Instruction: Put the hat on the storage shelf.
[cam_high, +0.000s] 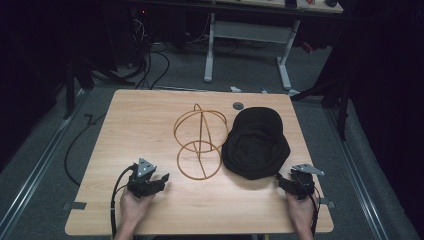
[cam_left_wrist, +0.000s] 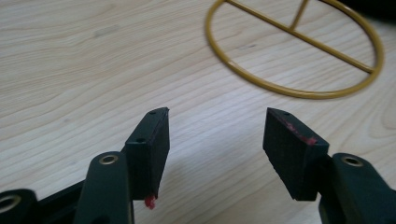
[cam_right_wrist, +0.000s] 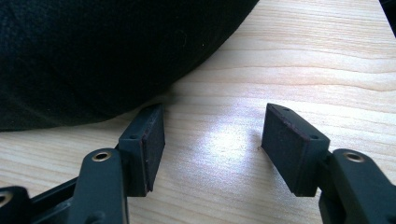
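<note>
High view: soft black hat (cam_high: 256, 143) beside round gold wire stand (cam_high: 199, 141).

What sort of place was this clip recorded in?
Probably a lab or workshop set up for recording, not a home: a lone wooden table on grey carpet, loose cables trailing over the floor, and a height-adjustable desk frame against a dark background.
</note>
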